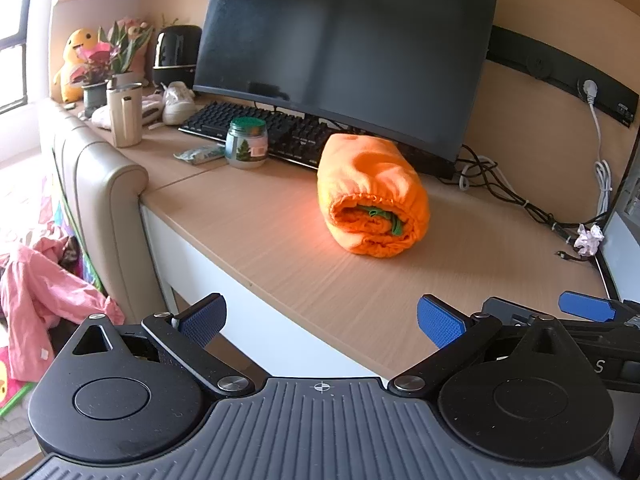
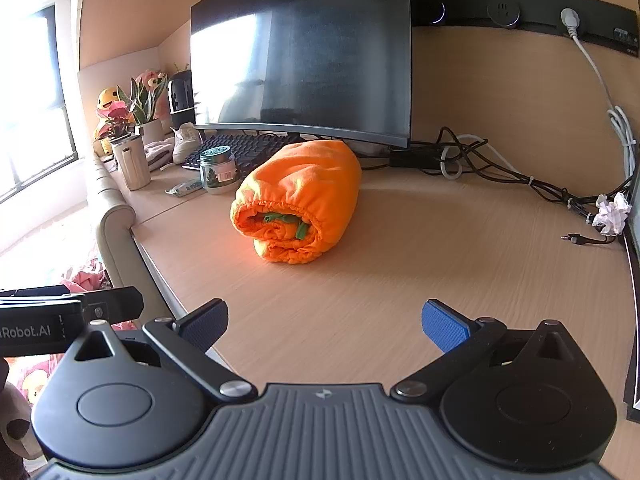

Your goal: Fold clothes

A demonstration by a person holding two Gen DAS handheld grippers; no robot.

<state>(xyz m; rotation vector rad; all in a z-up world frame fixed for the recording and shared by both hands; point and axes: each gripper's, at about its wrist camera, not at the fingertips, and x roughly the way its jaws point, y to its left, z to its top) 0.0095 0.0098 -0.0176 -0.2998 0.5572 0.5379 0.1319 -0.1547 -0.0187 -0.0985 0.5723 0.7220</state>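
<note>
An orange garment (image 1: 370,196) lies rolled into a bundle on the wooden desk (image 1: 280,240), in front of the monitor, with a green cord showing in its open end. It also shows in the right wrist view (image 2: 298,200). My left gripper (image 1: 320,320) is open and empty, above the desk's front edge, well short of the bundle. My right gripper (image 2: 324,324) is open and empty, also back from the bundle. The right gripper's blue fingertip (image 1: 586,306) shows at the right of the left wrist view.
A monitor (image 1: 344,52) and keyboard (image 1: 260,128) stand behind the bundle. A glass jar (image 1: 246,144), beige mug (image 1: 125,120), plants and a plush toy sit at the left. Cables (image 2: 500,168) and crumpled paper (image 2: 610,214) lie right. Pink clothes (image 1: 44,292) lie below left.
</note>
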